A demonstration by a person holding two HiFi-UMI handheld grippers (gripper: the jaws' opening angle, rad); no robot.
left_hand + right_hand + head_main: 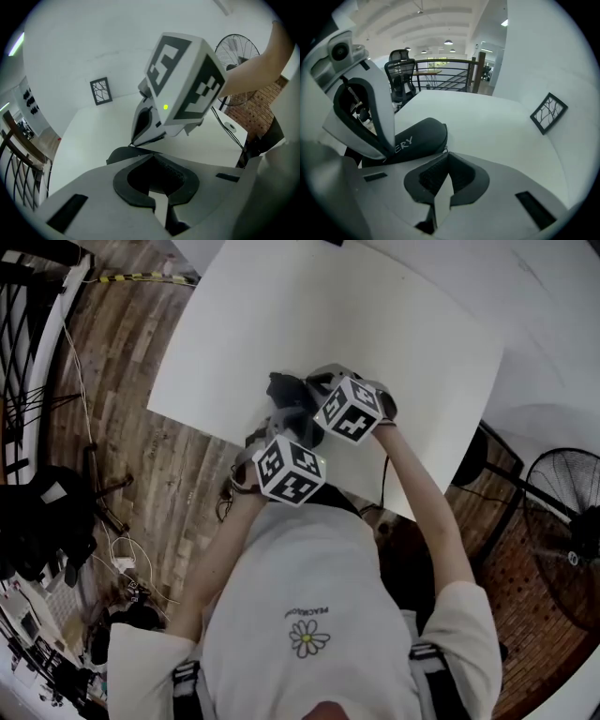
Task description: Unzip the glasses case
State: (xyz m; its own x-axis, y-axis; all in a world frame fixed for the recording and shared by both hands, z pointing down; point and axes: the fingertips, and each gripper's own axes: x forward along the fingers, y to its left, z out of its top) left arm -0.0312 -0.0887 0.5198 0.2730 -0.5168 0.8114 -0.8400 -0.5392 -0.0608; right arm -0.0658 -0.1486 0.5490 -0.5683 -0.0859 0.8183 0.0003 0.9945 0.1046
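A black glasses case [417,137] with pale lettering lies near the front edge of the white table [281,315]; in the head view the glasses case [281,390] shows just beyond both marker cubes. My right gripper [447,153] is shut, its tips at the case's rounded end, pinching the small metal zipper pull [446,148]. My left gripper [152,157] is shut too, its tips against the case's dark edge [119,153]; whether it pinches that edge is hidden. In the left gripper view the right gripper [135,142] reaches down just beyond the case.
A small framed picture [548,112] leans on the white wall behind the table. A standing fan [567,540] is to the right, past the table's corner. A black office chair [401,70] and a railing [445,77] stand beyond the far edge. Wooden floor lies to the left.
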